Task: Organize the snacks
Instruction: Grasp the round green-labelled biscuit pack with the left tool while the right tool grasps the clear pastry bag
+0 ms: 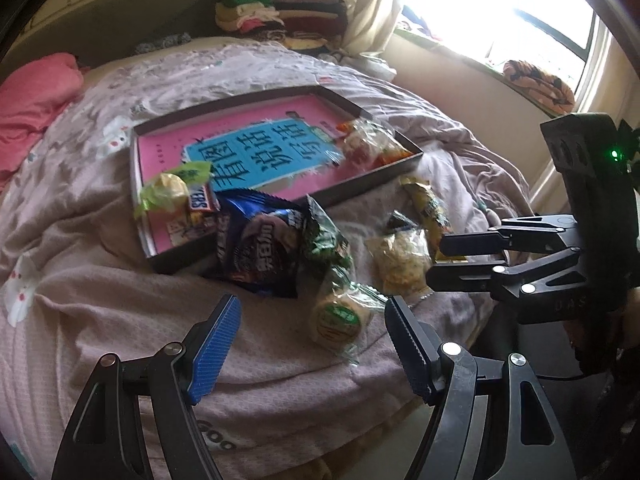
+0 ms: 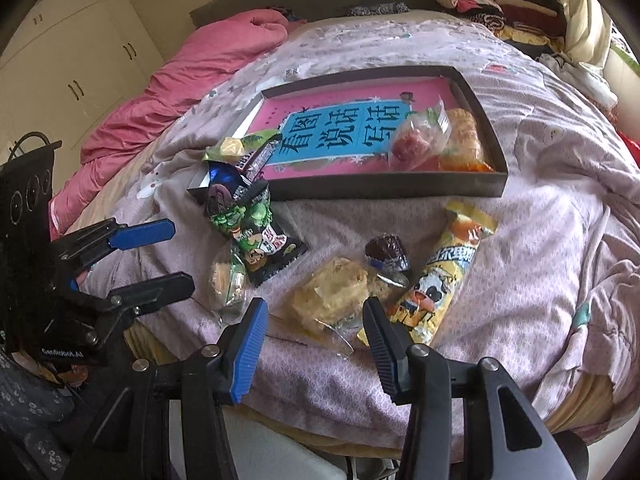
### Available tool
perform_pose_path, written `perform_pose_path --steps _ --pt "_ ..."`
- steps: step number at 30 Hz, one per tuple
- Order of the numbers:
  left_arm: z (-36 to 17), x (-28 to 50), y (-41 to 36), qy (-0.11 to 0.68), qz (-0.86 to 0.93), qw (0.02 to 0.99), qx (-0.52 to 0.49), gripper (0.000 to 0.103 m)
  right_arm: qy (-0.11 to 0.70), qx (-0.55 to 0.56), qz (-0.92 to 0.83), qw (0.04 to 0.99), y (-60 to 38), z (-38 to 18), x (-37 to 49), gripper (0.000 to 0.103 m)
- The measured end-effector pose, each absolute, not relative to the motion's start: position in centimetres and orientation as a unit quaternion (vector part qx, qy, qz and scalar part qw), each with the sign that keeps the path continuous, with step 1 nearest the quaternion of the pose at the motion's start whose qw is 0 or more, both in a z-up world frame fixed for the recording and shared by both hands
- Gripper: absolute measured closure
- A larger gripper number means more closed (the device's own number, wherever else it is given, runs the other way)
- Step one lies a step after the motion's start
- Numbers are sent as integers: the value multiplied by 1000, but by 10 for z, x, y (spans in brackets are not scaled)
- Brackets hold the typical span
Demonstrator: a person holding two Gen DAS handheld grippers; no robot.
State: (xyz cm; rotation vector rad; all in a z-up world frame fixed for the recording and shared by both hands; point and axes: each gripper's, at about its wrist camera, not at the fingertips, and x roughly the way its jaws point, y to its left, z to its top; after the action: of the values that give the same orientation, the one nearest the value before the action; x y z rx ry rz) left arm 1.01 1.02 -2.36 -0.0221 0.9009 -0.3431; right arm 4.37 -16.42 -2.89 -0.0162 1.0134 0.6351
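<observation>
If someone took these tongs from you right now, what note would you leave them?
Left tongs: open, empty, hovering over the clear-wrapped round biscuit.
Right tongs: open, empty, over the clear-wrapped pale cake.
Done: a few snacks lie in the shallow dark box with the pink base.
Left: the yellow cartoon-cow packet, green-and-black packet and others on the lilac bedspread.

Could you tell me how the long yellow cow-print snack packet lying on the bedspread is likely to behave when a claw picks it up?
The yellow packet looks glossy, so probably slippery. It is long and slim, so pinched at one end it may droop.
</observation>
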Motion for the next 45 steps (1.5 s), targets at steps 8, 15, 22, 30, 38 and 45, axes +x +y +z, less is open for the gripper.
perform_pose_path --steps 8,15,22,30,38,45 --pt "-36 16 8 454 -185 872 -24 27 498 9 295 815 -164 -38 48 54" --pt "-43 21 5 467 -193 863 -30 27 515 41 291 805 -164 -44 56 53" --pt "-48 24 0 472 -199 858 -28 27 534 76 286 792 -164 -51 68 50" --pt "-51 30 1 476 -205 854 -39 27 541 112 282 784 -155 -61 87 49" --pt "-58 36 -2 482 -223 846 -53 27 535 135 295 780 -150 -69 99 56" --pt "-64 39 -4 490 -227 839 -61 44 521 149 318 778 -156 -73 101 63"
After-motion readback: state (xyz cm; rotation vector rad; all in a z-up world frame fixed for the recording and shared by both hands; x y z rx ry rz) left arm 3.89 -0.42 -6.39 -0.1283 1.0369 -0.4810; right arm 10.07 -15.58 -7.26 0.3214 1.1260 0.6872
